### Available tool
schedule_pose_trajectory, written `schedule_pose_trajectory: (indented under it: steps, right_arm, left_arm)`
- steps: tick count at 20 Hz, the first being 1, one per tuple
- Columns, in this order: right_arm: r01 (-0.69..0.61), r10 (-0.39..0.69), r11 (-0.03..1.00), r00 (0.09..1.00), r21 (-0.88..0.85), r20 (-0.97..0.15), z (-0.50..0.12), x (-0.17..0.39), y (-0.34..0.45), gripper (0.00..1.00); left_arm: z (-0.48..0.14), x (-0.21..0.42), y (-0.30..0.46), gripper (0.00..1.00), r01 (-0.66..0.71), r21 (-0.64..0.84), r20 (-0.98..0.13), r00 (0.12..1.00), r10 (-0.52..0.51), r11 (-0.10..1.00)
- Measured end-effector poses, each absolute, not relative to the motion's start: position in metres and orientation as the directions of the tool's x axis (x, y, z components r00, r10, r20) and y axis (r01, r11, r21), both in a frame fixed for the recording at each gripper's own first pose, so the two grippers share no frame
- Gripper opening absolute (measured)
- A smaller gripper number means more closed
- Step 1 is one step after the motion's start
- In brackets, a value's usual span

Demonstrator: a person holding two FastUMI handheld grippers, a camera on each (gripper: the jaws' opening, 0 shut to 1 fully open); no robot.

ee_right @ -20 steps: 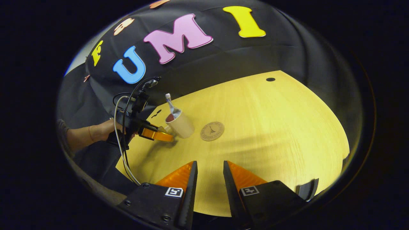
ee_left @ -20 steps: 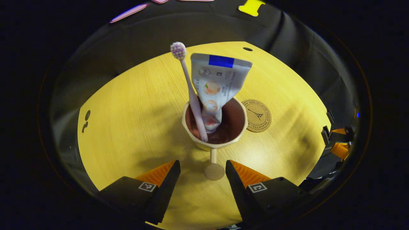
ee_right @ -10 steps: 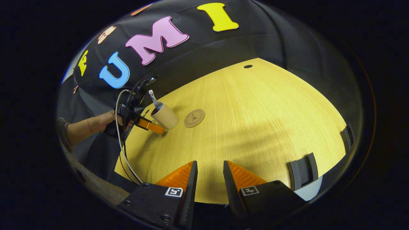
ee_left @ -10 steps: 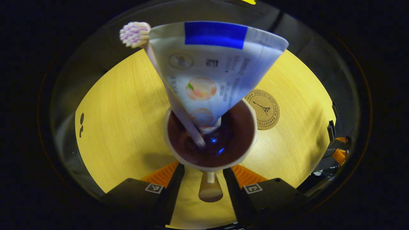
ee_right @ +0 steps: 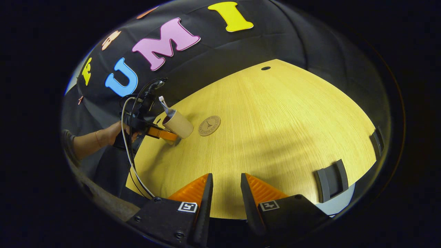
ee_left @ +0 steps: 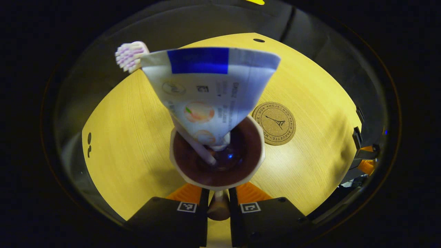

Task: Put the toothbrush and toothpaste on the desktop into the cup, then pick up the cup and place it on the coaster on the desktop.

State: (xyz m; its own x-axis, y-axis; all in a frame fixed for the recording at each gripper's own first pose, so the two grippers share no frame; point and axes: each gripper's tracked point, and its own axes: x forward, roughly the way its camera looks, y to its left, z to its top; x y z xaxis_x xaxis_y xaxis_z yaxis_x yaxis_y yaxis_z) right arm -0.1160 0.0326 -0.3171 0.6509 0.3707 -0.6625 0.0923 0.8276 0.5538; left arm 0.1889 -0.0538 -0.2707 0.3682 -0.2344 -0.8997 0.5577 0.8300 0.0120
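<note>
On the desktop (ee_left: 137, 144): left gripper (ee_left: 218, 206) clamped the cup (ee_left: 217, 158) handle.
Toothbrush (ee_left: 129, 57) and toothpaste (ee_left: 210, 89) stood inside; coaster (ee_left: 274, 123) just beside; right gripper (ee_right: 226, 187) narrowly open, empty.

So the toothbrush (ee_left: 130, 58) and toothpaste (ee_left: 206, 93) are both standing in the cup (ee_left: 217, 155). The coaster (ee_left: 274, 123) lies on the counter (ee_right: 275, 120) just right of the cup, and both are near the counter's left edge in the right gripper view.

The cup's (ee_left: 217, 162) bowl hides its handle's join and the left tool's (ee_left: 218, 203) fingertips; the toothpaste (ee_left: 210, 93) covers most of the toothbrush (ee_left: 129, 57) shaft. From the right gripper view, both too small to tell apart.
</note>
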Motion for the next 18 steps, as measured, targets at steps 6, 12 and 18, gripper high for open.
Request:
schedule_pose_trajectory:
  steps: [6, 12, 18]
  right_arm:
    - [0.098, 0.363, 0.827, 0.657, 0.553, -0.660, -0.316, -0.105, 0.032, 0.50]
    - [0.107, 0.357, 0.825, 0.663, 0.555, -0.658, -0.315, -0.105, 0.030, 0.50]
    - [0.120, 0.346, 0.822, 0.672, 0.557, -0.655, -0.313, -0.102, 0.019, 0.50]
  left_arm:
    - [-0.269, 0.188, -0.054, 0.29, 0.549, 0.016, -0.886, 0.394, -0.243, 0.835]
    - [-0.249, 0.187, -0.066, 0.31, 0.556, -0.008, -0.856, 0.427, -0.293, 0.831]
    - [-0.238, 0.180, -0.100, 0.29, 0.603, -0.012, -0.852, 0.411, -0.324, 0.797]
